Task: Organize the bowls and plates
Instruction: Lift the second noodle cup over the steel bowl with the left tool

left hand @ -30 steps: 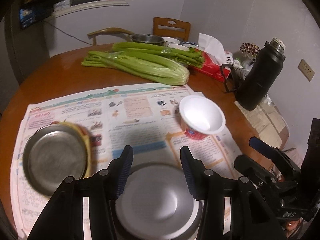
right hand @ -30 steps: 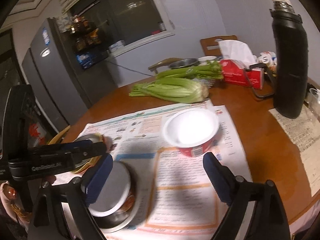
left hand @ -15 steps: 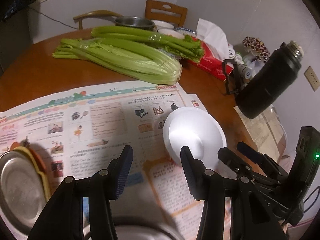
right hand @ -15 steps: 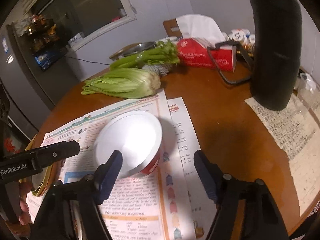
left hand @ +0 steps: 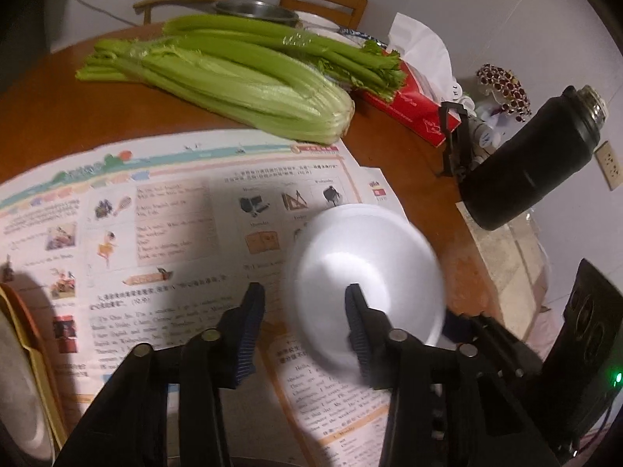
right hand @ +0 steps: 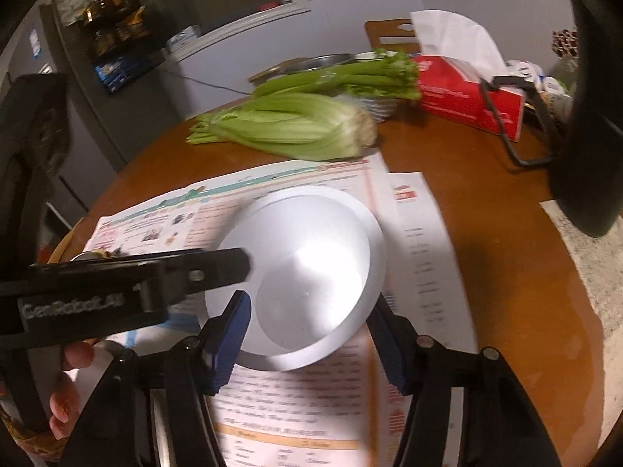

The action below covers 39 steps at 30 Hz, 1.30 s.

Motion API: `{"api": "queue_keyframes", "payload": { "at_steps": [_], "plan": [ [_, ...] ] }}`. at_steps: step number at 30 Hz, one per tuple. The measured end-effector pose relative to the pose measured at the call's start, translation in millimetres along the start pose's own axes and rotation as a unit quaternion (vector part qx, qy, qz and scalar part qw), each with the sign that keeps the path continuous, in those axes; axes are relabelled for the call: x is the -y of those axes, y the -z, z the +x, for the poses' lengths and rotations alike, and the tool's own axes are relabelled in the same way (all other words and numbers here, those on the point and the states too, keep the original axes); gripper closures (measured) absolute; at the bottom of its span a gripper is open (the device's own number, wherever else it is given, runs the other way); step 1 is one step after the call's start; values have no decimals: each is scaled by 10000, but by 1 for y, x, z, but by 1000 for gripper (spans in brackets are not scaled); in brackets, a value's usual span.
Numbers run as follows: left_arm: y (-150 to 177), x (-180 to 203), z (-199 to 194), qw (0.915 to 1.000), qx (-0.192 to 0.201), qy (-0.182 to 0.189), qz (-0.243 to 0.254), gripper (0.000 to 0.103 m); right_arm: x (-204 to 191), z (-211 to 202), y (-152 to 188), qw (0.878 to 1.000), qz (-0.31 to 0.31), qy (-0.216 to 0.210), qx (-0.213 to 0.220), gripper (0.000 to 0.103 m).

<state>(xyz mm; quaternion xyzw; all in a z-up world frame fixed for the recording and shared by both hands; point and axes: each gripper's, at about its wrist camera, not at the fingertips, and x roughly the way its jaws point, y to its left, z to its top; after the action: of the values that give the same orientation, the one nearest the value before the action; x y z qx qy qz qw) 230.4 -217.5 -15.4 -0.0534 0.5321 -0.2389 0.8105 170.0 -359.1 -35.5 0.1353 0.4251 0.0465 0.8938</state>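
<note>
The white foam bowl with a red printed band [right hand: 307, 272] is sitting on the colourful printed newspaper sheet [left hand: 163, 210] near the right edge of the round brown wooden tabletop [right hand: 486, 233], in front of the green celery bunches [left hand: 241, 78]. The right claw [right hand: 311, 334] is pinching this bowl across its near side, with 1 blue pad on the left of the rim and 1 on the right, the jaws pressed in as far as the bowl allows. The left claw [left hand: 303, 323] is coming in from the left; its jaws are closing with the bowl's left rim sitting between them, though it does not look clamped yet.

Judging by its look, the bowl is very light, thin-walled and easily dented, so a hard squeeze is likely crushing or cracking the rim. The smooth tapered wall is probably slippery, and the rolled lip seems the firmest place to hold. A grip across the width, just under the lip, looks safest.

At the far left edge a round steel plate on a yellow-rimmed dish [left hand: 15, 381] is partly showing, likely a stacking spot.
</note>
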Motion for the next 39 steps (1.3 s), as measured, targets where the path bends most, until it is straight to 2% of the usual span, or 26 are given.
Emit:
{"api": "queue_keyframes", "payload": {
  "at_steps": [4, 15, 24, 39],
  "plan": [
    [2, -4, 1, 10000, -27, 16, -53, 69, -8, -2, 3, 10000, -30, -66, -32, 42],
    [10, -1, -35, 9996, 262, 84, 74, 69, -26, -22, 6, 9997, -121, -178, 77, 42],
    [25, -1, -60, 9993, 351, 109, 111, 69, -42, -46, 11, 9994, -221, -191, 211, 42],
    [51, 2, -115, 9973, 706, -21, 213, 67, -75, -86, 21, 9972, -519, -249, 477, 42]
  ]
}}
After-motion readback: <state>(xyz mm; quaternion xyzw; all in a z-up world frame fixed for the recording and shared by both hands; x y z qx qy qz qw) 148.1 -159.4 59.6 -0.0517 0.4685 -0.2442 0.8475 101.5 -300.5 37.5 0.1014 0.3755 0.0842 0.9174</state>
